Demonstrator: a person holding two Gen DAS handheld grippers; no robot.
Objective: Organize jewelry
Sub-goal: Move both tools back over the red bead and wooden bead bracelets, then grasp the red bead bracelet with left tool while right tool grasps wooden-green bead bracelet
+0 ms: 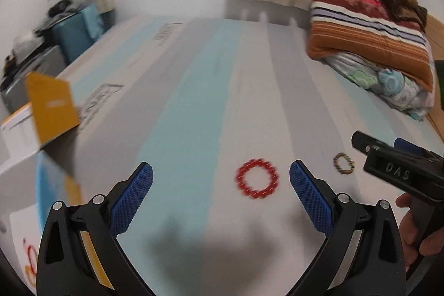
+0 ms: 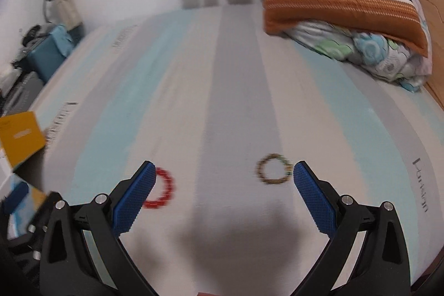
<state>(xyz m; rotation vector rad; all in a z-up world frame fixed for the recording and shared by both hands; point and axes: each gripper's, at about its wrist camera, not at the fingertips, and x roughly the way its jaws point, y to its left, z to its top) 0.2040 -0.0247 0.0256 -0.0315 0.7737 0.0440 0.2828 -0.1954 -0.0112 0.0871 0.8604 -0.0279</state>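
Left wrist view shows the left gripper (image 1: pixel 221 175) with its blue-padded jaws spread wide and holding nothing, above a bed sheet (image 1: pixel 180 107) striped in pale blue, grey and white. A red beaded bracelet (image 1: pixel 256 179) lies flat on the sheet between the fingertips, nearer the right-hand one. A smaller olive-and-gold beaded bracelet (image 1: pixel 343 163) lies further right, just beside the tip of the right gripper (image 1: pixel 360 143), which a hand (image 1: pixel 413 226) holds. An open yellow-and-white box (image 1: pixel 41 113) sits at the left edge of the bed; folded blankets (image 1: pixel 369 27) are stacked at the far right. Right wrist view shows the right gripper's jaws also wide apart and empty, with the olive bracelet just inside its right fingertip. Both frames are motion-blurred. The bracelets look light, floppy and made of hard smooth beads, so they will likely sag and could slip; pinching across one side of the loop, against the soft sheet, seems the surest hold.
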